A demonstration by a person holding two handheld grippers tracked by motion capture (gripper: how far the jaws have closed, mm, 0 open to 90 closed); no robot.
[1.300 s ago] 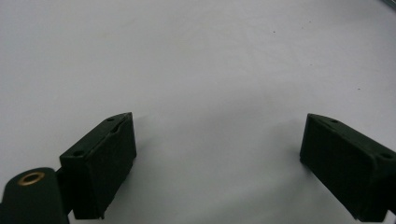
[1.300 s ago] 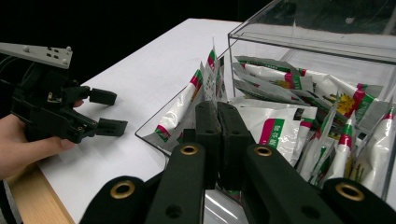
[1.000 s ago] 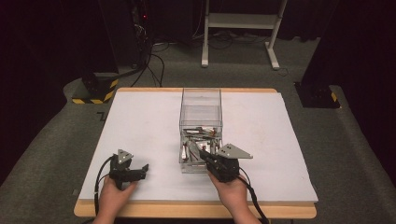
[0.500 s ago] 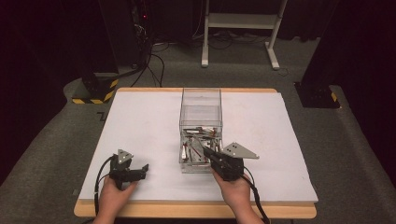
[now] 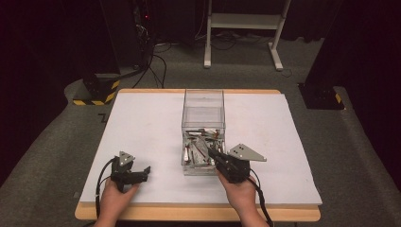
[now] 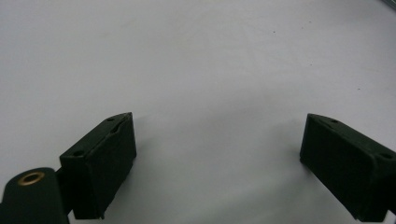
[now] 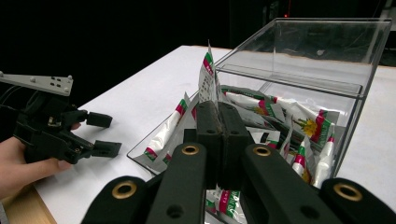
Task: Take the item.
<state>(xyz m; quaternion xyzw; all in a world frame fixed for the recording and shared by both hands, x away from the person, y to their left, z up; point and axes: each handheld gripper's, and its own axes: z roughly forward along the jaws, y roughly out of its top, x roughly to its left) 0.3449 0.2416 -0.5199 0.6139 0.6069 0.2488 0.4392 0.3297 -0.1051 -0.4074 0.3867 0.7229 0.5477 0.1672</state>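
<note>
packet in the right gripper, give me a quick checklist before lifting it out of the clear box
1. Right gripper shut on the packet: ok, jaws closed with the packet's top edge sticking up between them.
2. Only one packet pinched: cannot tell, the jaws hide the lower part.
3. Path upward out of the clear box: ok, the box is open-topped above the pile.
4. Other packets free of the held one: cannot tell, they lie crowded against it.
5. Left gripper out of the way: ok, open, over bare white table, well apart from the box.
</note>
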